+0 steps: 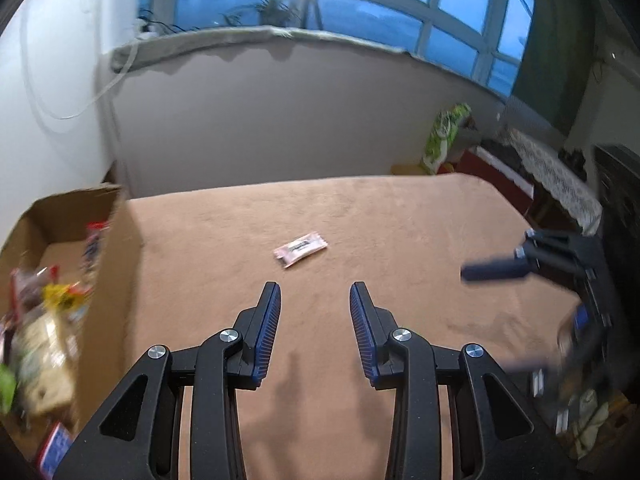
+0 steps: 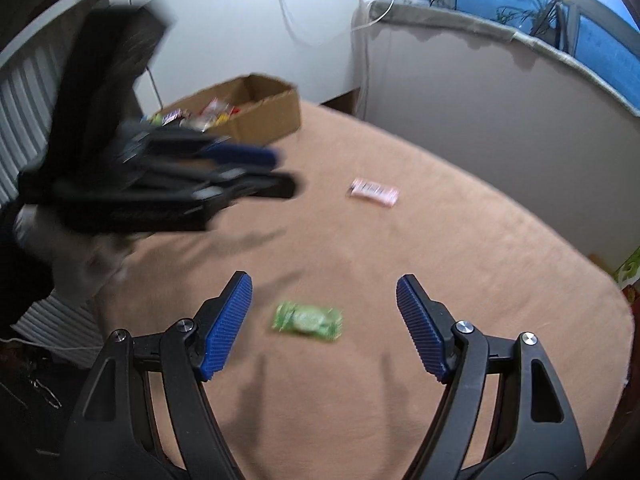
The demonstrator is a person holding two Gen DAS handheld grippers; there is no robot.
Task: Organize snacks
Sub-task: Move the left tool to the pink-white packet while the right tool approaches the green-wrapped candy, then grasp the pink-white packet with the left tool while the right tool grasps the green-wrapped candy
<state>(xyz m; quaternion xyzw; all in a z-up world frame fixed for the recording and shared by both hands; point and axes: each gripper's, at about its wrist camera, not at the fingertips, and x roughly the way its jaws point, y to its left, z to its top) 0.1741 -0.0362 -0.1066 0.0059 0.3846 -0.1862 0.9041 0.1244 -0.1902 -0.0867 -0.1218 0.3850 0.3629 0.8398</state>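
Two snack packets remain outside the cardboard box [image 2: 256, 114], and we see both lying flat on the brown tabletop [image 2: 460, 280]. The green packet [image 2: 308, 321] lies just ahead of our right gripper [image 2: 324, 300], almost in the middle between its two fingers, with its long axis running across the gap from one finger to the other. This gripper is spread wide and holds nothing. The pink packet [image 1: 301, 249] lies farther out, straight ahead of our left gripper [image 1: 315, 300] and a little to its left side, with its long axis slanted, the right end pointing away. The left gripper stands partly apart, with nothing between its pads. The box, already holding many snacks, stands at the left edge of the tabletop, on the side of the left gripper. We judge that the right gripper is the nearer one to its packet and can go down on it first. Because the packet lies lengthwise across the gap, the fingers would close on its short ends, so a small turn of the wrist may give a better hold.
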